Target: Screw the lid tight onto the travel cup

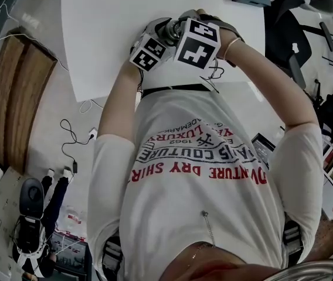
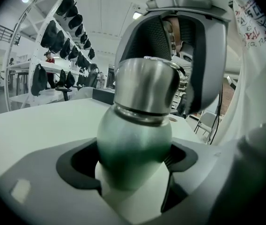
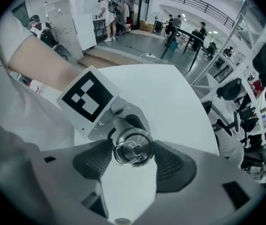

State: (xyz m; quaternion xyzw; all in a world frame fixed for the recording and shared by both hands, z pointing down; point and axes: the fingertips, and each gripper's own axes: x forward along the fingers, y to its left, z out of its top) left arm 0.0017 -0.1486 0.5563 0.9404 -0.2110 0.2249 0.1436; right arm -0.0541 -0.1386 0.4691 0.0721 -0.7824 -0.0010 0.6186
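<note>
The travel cup [image 2: 134, 149] has a rounded, green-tinted steel body and a polished steel lid [image 2: 147, 86] seated on top. My left gripper [image 2: 133, 161] is shut on the cup's body and holds it tilted over the white table. From above, my right gripper [image 3: 133, 156] has its ribbed pads [image 3: 95, 161] pressed on either side of the lid [image 3: 132, 146], whose wire ring faces the camera. In the head view both marker cubes, left [image 1: 149, 52] and right [image 1: 197, 43], meet close to the chest, with the cup [image 1: 169, 33] mostly hidden between them.
The white table [image 1: 155, 10] lies under and beyond the grippers, its near edge close to the person's white T-shirt [image 1: 201, 174]. Wooden boards [image 1: 14, 98] and cables [image 1: 72, 139] lie on the floor at the left. Racks and chairs [image 1: 330, 116] stand at the right.
</note>
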